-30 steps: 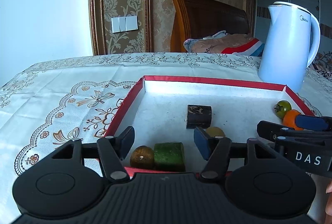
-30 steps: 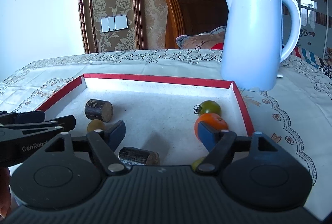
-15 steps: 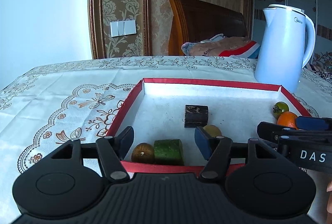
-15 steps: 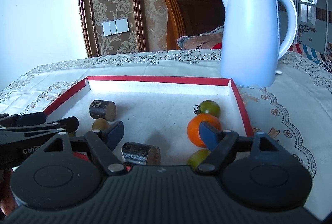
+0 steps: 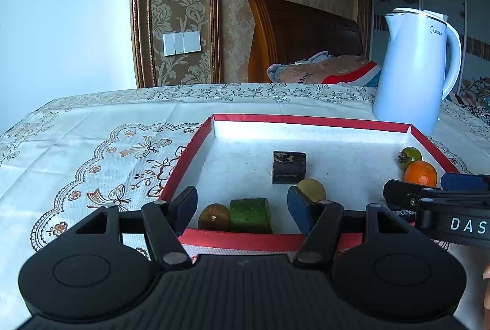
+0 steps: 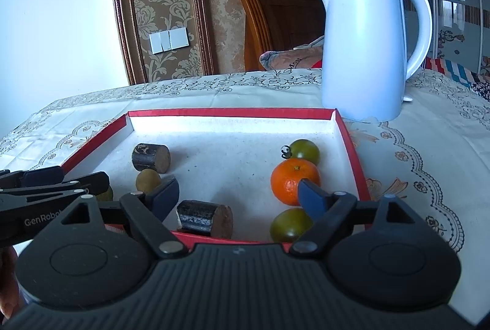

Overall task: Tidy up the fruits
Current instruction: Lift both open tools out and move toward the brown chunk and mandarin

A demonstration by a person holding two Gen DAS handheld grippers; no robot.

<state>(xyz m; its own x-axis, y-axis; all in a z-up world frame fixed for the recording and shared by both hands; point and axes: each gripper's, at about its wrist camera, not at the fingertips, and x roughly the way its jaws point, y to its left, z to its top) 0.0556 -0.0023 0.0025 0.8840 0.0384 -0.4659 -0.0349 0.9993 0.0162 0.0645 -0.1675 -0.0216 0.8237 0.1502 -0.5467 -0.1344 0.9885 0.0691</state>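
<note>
Fruit lies scattered in a shallow red-rimmed tray [image 5: 196, 146] on a lace-patterned tablecloth [image 5: 92, 140]. At the tray's near left corner, the left wrist view shows a brown round fruit [image 5: 213, 217] touching a green cylindrical chunk [image 5: 251, 215]; both sit on the tray floor, seen between the spread fingers of the left gripper [image 5: 242, 207], whose jaws stand about half open and hold nothing. Further in lies a dark cylinder piece [image 5: 288, 167] on its side, with a small yellow-green fruit [image 5: 312, 189] just in front of it. In the right wrist view a second dark cylinder [image 6: 204, 218] rests by the near rim. The right gripper [image 6: 239, 196] has just been opening its jaws; they stand wide and grip nothing, though its right finger overlaps the orange tangerine [image 6: 289, 181] in the picture. A green tomato [image 6: 304, 151] with a stem sits just behind the tangerine, and another green tomato [image 6: 289, 224] just in front, near the right wall. Beyond the tray's far right corner stands a white Midea kettle [image 6: 367, 54].
</note>
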